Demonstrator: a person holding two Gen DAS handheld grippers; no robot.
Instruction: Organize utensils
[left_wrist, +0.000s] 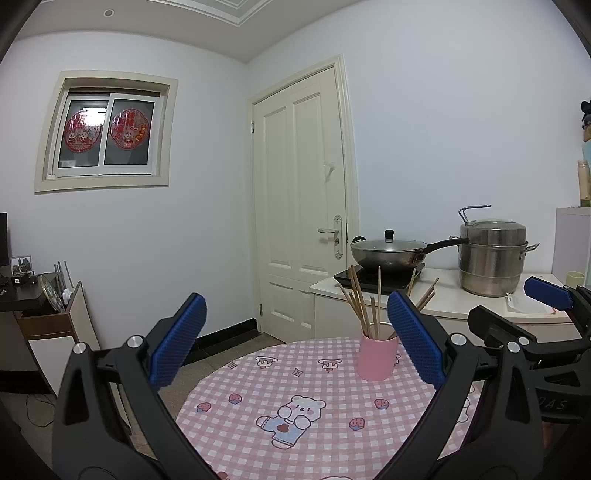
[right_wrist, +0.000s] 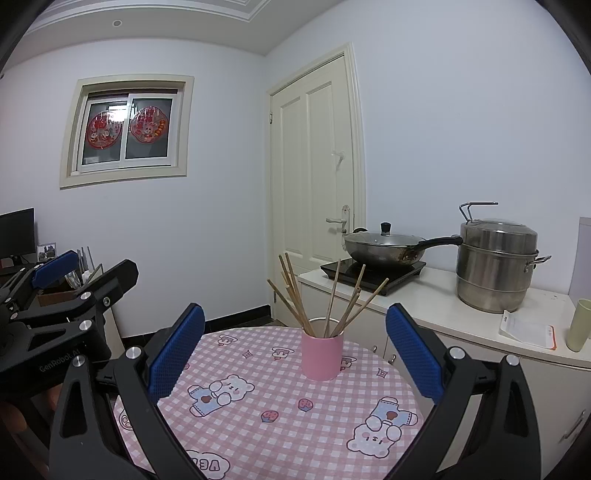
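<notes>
A pink cup (left_wrist: 376, 358) (right_wrist: 322, 354) stands upright on the round table with the pink checked cloth (left_wrist: 295, 413) (right_wrist: 266, 417), near its far edge. Several wooden chopsticks (left_wrist: 364, 306) (right_wrist: 314, 299) stand in it, fanned out. My left gripper (left_wrist: 295, 343) is open, held above the table's near side, with nothing between its blue pads; the cup sits just inside its right finger. My right gripper (right_wrist: 295, 347) is open too and empty, the cup between and beyond its fingers. Each gripper shows at the edge of the other's view.
Behind the table runs a white counter (right_wrist: 424, 302) with an induction hob and lidded wok (right_wrist: 384, 247), a steel steamer pot (right_wrist: 495, 262), a packet (right_wrist: 528, 332) and a pale cup (right_wrist: 578, 325). A shut door (right_wrist: 317, 177) is beyond; a dark desk and shelf (left_wrist: 37, 306) stand left.
</notes>
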